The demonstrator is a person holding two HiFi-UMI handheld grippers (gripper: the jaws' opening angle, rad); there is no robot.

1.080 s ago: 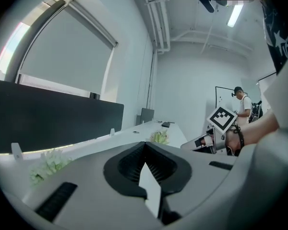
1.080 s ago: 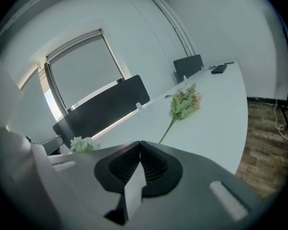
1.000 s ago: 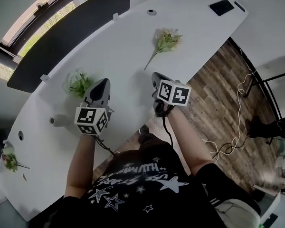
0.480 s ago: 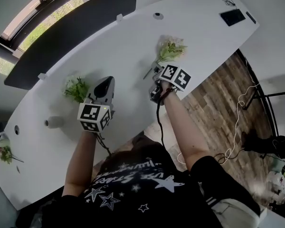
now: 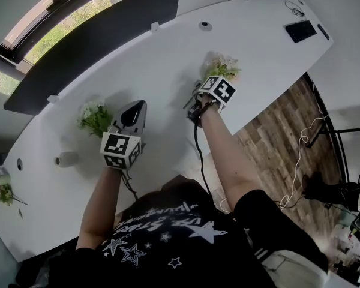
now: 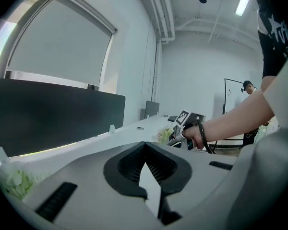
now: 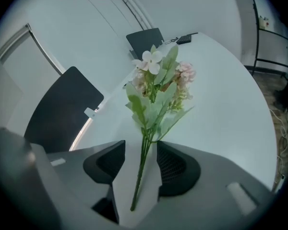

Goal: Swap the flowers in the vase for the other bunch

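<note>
Right gripper (image 7: pixel 140 166): jaws opening, stem of pink-white bunch (image 7: pixel 156 92) straddled, not yet pinched. Closure advised low on stem, clear of leaves. Bunch laid on worktop (image 7: pixel 225 109). Left gripper (image 6: pixel 145 163): closed, empty, held near white-green flowers (image 5: pixel 95 116).

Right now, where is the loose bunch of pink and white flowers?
In the head view the flower bunch lies on the white table, right of centre; its stem lies between the opening jaws of the right claw, which do not press it.
</note>
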